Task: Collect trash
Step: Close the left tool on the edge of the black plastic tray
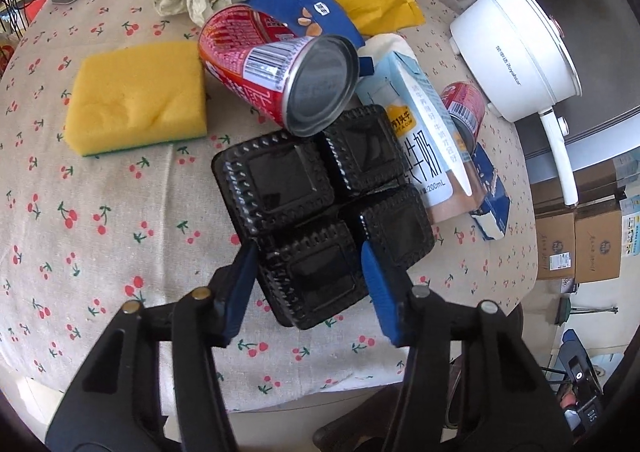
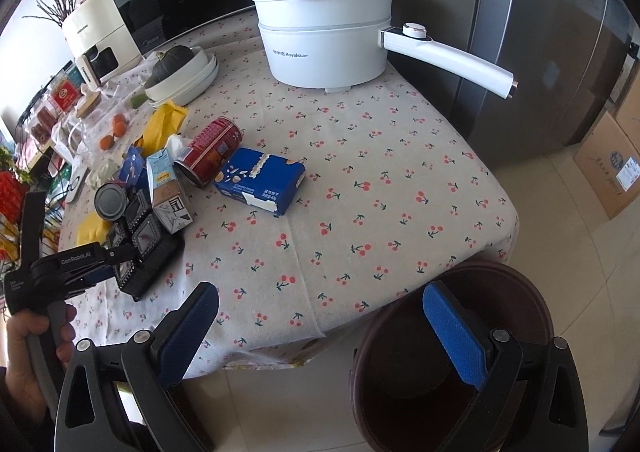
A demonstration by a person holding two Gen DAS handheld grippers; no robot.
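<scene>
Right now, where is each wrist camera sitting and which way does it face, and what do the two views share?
Left wrist: on the left claw, angled steeply down over the near table edge at the black four-cell plastic tray; its blue pads flank one tray cell.
Right wrist: on the right claw, off the table edge, looking across the cherry tablecloth and at the brown bin; a hand shows.
Shared: tray, propped red can, milk carton, white electric pot.

White pot [image 2: 326, 52] reads "Royalstar", milk carton [image 1: 430, 140] "200mL", left tongs [image 2: 80, 266] "GenRobot.AI"
</scene>
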